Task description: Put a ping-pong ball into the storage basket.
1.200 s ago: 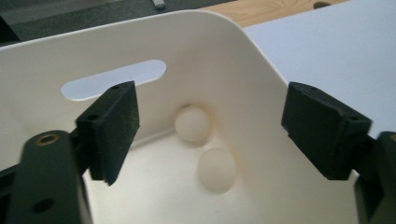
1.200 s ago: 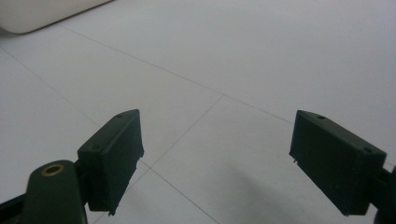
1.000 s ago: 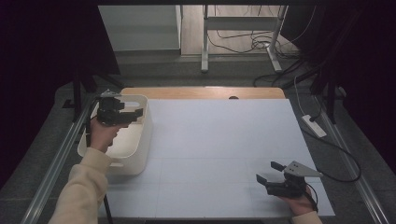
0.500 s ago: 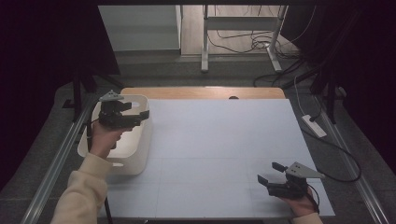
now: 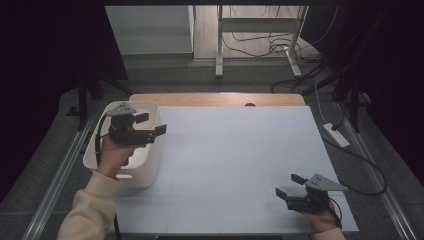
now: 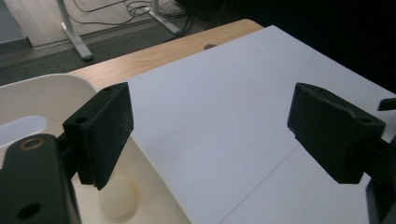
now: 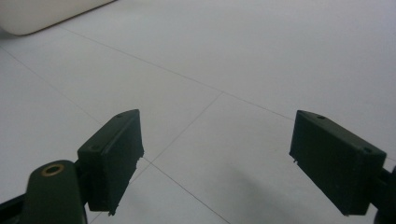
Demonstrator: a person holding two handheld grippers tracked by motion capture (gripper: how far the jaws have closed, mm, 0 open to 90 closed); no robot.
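Left gripper (image 5: 152, 124) above right rim of white bin (image 5: 100, 150), jaws wide apart, nothing between them. Pale ball (image 6: 116, 198) inside bin, just below its left jaw in left gripper view. Right gripper (image 5: 288, 186) low over white table (image 5: 240, 150), well apart from bin, jaws wide, empty.

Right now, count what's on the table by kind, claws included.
Claws: 2, left claw and right claw, both open and holding nothing
White tub: 1
Pale ball inside the tub: 1
Total: 4
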